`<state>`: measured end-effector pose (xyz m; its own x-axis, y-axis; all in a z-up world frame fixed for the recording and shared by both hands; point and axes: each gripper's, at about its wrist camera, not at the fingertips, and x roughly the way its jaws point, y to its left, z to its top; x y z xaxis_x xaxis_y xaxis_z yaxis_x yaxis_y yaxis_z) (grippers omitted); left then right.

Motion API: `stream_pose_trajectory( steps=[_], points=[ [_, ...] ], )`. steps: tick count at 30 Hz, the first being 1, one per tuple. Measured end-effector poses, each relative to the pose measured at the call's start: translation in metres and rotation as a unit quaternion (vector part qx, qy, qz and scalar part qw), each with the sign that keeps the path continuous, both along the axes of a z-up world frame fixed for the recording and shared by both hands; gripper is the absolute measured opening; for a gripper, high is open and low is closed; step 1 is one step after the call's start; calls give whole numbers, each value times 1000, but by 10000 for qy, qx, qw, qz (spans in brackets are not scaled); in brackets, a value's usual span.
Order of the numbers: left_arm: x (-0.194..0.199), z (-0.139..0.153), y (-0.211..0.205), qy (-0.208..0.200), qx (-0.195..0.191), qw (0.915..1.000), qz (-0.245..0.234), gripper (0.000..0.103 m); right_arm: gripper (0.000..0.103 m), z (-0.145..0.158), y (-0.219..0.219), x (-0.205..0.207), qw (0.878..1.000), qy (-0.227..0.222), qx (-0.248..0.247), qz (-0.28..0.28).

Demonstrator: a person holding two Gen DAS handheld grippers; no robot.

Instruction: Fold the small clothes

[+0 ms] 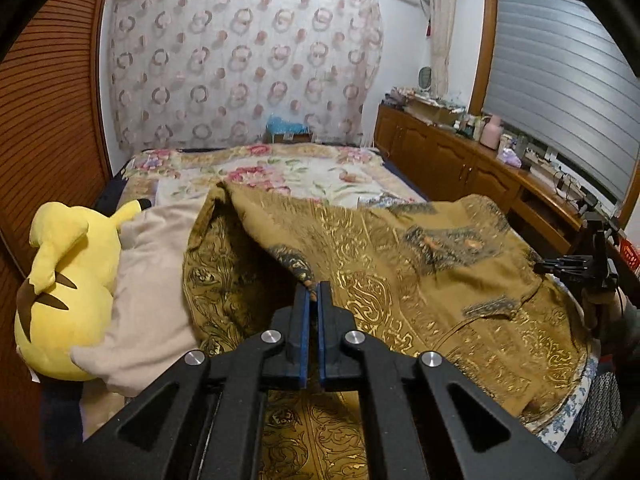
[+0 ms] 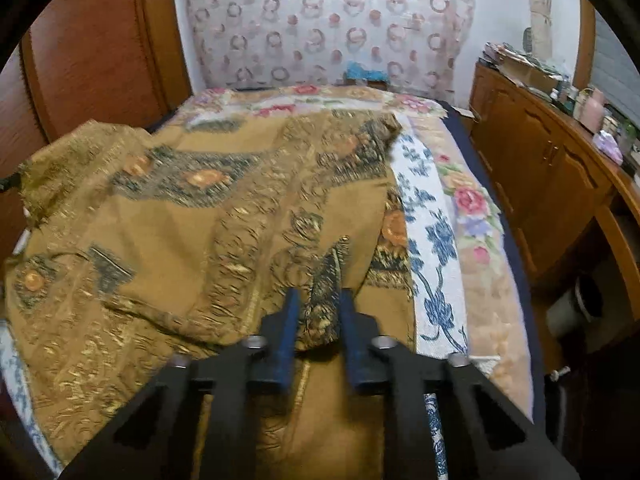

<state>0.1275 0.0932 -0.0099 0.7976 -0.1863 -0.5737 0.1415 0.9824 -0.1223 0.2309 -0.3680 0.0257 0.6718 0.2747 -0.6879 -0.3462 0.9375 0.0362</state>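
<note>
A mustard-brown garment with gold and dark patterns (image 1: 420,264) lies spread on the bed; it also fills the right wrist view (image 2: 192,216). My left gripper (image 1: 314,294) is shut on a raised edge of the garment and lifts it off the bed. My right gripper (image 2: 320,300) has its jaws a little apart with a fold of the garment between them; the view is blurred. The right gripper also shows at the far right of the left wrist view (image 1: 576,268).
A yellow plush toy (image 1: 68,288) and a beige cloth (image 1: 156,280) lie on the bed's left side. A floral bedspread (image 1: 280,176) covers the bed. A wooden cabinet (image 1: 460,160) with clutter runs along the right. A wooden door (image 2: 100,52) stands on the left.
</note>
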Motion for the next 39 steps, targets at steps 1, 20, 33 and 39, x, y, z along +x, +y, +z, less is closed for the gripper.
stream_pose_trajectory(
  steps=[1,20,33,39],
  points=[
    [-2,3,1,-41,-21,10000,10,4,7,3,-1,-1,10000,-43,84,31],
    [-87,14,36,-418,-610,9970,238,4,3,59,-30,-93,9945,-823,549,329],
    [-117,3,45,-244,-536,9974,425,4,3,55,-39,-148,9940,-883,461,447],
    [-114,-34,44,188,-433,9976,505,4,3,16,-32,-131,9984,-314,330,346]
  ],
)
